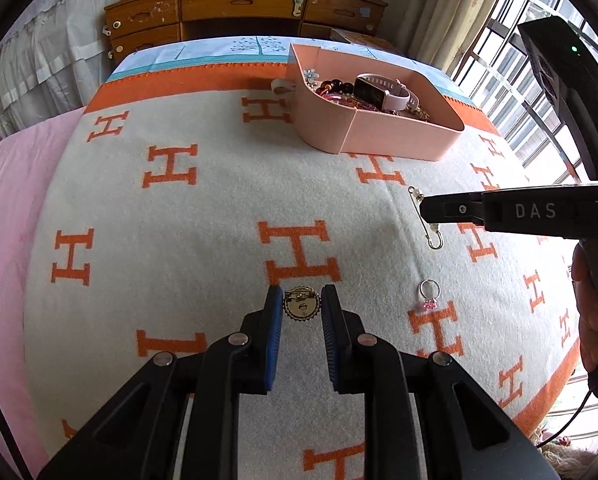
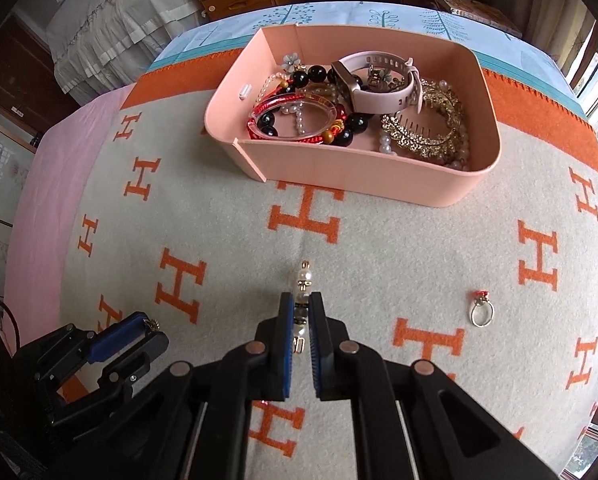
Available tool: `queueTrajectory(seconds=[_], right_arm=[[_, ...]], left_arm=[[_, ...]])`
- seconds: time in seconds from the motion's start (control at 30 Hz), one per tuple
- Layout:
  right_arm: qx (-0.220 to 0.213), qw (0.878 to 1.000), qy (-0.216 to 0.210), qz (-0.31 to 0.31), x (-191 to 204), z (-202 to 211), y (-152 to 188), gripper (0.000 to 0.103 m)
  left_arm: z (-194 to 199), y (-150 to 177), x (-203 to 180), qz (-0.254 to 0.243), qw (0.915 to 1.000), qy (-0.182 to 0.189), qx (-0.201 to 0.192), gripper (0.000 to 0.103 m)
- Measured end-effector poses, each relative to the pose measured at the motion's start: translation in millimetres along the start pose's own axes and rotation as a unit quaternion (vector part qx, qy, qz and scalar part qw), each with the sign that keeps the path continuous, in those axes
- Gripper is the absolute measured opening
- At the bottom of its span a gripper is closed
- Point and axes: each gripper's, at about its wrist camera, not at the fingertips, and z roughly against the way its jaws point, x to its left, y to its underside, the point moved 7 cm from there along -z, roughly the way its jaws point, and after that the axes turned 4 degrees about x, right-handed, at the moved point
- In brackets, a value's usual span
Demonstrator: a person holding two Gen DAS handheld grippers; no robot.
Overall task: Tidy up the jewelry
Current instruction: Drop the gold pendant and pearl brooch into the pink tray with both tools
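On a cream blanket (image 1: 203,216) patterned with orange H's, well short of the pink jewelry box (image 2: 363,176): left gripper (image 1: 301,307) clamped around a round gold brooch (image 1: 301,306), right gripper (image 2: 302,312) pinched on a beaded pin (image 2: 304,280). Nearer than the box, loose on the blanket: a pink-stoned ring (image 1: 428,295). Inside the box: a pink watch (image 2: 379,84), black beads (image 2: 311,76), a gold hair comb (image 2: 423,136).
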Motion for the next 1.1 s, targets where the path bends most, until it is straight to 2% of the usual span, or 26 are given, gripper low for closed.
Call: queueTrajectory(seconds=[0.13, 0.33, 0.47, 0.57, 0.7, 0.8, 1.1], right_arm=[[-0.038, 0.999, -0.01, 0.004, -2.6, 36.8, -9.0, 0.007], [-0.105, 0.994, -0.025, -0.002, -9.9, 99.6, -46.4, 0.007], [-0.139, 0.99, -0.028, -0.001, -10.8, 126.7, -80.0, 0.007], [-0.148, 0.989, -0.022, 0.008, -13.9, 132.8, -104.7, 0.007], [-0.131, 0.991, 0.0, 0.021, -26.6, 120.3, -127.1, 0.007], [-0.107, 0.994, 0.02, 0.022, -44.0, 99.9, -138.4, 0.007], [-0.037, 0.999, 0.026, -0.028, -93.2, 37.7, -130.3, 0.007]], left_arm=[[21.9, -27.6, -3.1, -0.009, 0.9996, -0.014, -0.023, 0.017], [57.5, -93.5, -16.9, -0.025, 0.9968, -0.037, -0.067, 0.017], [63.2, -139.5, -27.7, -0.029, 0.9954, -0.051, -0.076, 0.017], [55.3, -169.5, -35.6, -0.032, 0.9948, -0.059, -0.076, 0.017], [29.8, -197.1, -46.2, -0.038, 0.9945, -0.069, -0.069, 0.017], [1.7, -204.3, -48.2, -0.035, 0.9958, -0.071, -0.046, 0.017], [-60.0, -210.0, -40.7, -0.032, 0.9951, -0.093, 0.002, 0.017]])
